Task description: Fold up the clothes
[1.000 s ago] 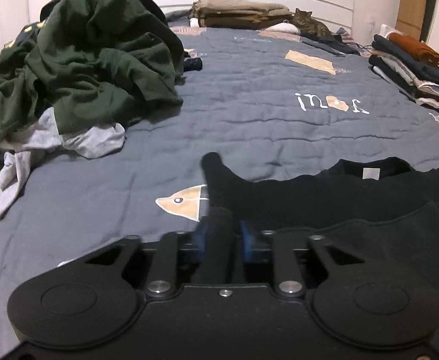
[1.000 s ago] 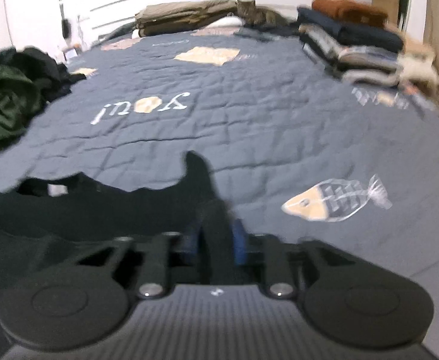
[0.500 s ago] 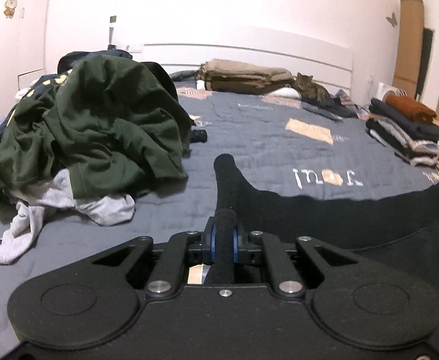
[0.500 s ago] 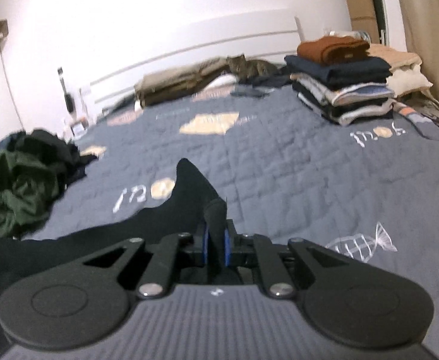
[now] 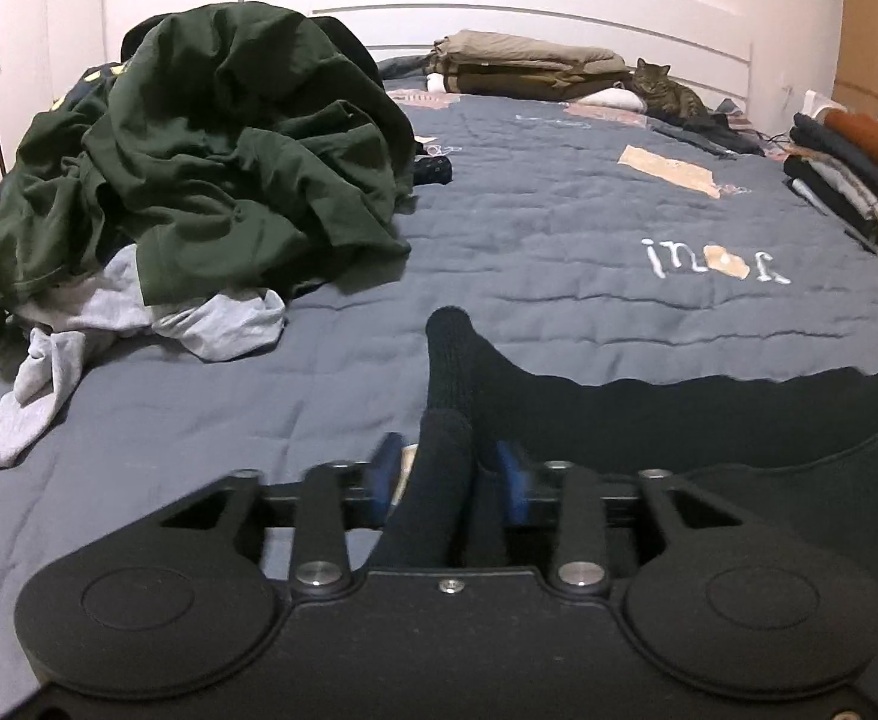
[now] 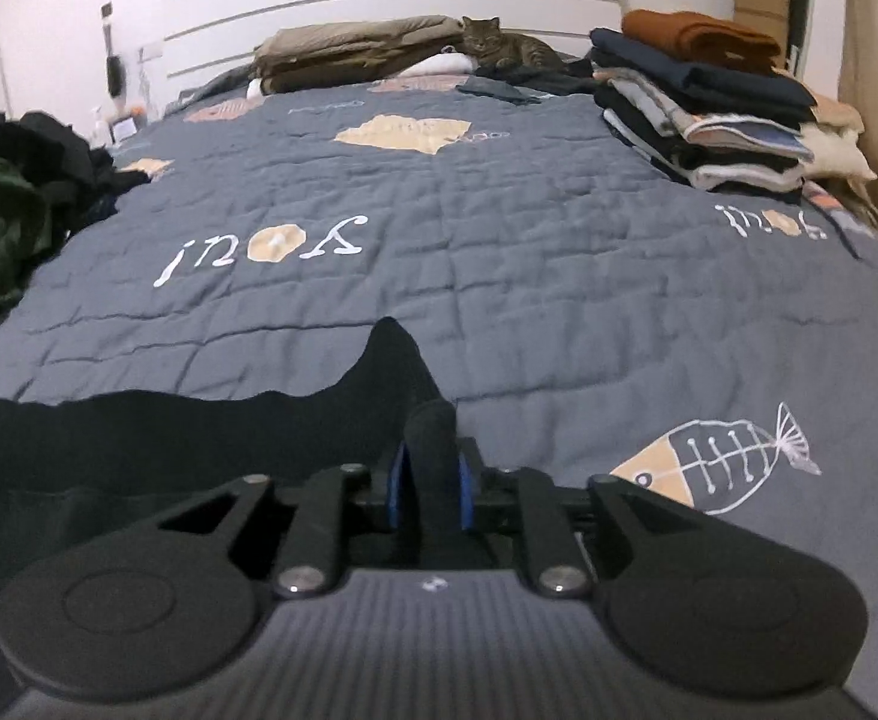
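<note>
Black knit fabric, a dark garment [image 5: 679, 420], lies spread across the near part of the bed [image 5: 559, 252], its far edge running left to right between the two tools. That long axis is what the coming move turns on: each tool sits at one end of the same edge, the left tool [image 5: 448, 474] at the garment's left corner and the right tool [image 6: 430, 492] at its right corner, so the cloth stretches from one straight to the other and neither hand is nearer than its fellow.

In the left wrist view the jaws have just been opening; the blue pads stand clear on either side of a ribbed black fold that runs up between them, with a sliver of light showing on the left side, so the fold lies between spread jaws and is not pinched. In the right wrist view the jaws have also been opening, but far less; the blue pads sit hard against a narrow upright tuck of the same fabric, and I judge it to be lightly clamped there.

The garment looks thick and soft, matte, with a ribbed band at the corner points and a gently wavy edge lying flat on the grey quilt. A green heap [image 5: 211, 150] waits far left; folded stacks [image 6: 709, 108] sit far right.
</note>
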The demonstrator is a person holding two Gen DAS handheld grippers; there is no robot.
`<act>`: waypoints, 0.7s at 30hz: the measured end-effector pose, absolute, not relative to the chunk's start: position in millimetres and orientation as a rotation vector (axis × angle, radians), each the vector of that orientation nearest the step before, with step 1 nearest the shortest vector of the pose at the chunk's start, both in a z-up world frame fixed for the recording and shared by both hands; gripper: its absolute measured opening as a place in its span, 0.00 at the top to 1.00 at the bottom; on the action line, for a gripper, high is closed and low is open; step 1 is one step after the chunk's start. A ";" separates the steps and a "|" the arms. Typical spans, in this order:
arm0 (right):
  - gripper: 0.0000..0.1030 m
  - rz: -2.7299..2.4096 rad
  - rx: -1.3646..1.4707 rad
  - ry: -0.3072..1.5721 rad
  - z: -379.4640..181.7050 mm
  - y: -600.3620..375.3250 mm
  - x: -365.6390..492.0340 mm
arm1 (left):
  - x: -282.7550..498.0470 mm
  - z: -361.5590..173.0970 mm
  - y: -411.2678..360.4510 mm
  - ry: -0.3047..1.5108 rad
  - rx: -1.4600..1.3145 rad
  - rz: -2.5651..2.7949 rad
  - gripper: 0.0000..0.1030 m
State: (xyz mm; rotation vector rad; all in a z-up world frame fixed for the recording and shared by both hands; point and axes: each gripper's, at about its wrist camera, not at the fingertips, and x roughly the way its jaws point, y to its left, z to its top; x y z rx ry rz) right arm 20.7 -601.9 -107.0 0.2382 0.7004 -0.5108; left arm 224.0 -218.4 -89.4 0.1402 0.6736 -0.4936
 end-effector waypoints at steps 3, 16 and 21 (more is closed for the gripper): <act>0.63 -0.523 0.226 0.660 -85.9 -599.0 9.4 | 210.2 -70.5 -213.4 0.621 0.111 -0.522 0.42; 0.44 -0.349 0.350 0.613 -54.7 -532.0 -42.2 | 131.0 -50.8 -199.3 0.614 0.028 -0.624 0.34; 0.44 -0.263 0.362 0.613 -58.4 -487.5 -62.5 | 108.4 -55.5 -169.3 0.664 -0.071 -0.599 0.33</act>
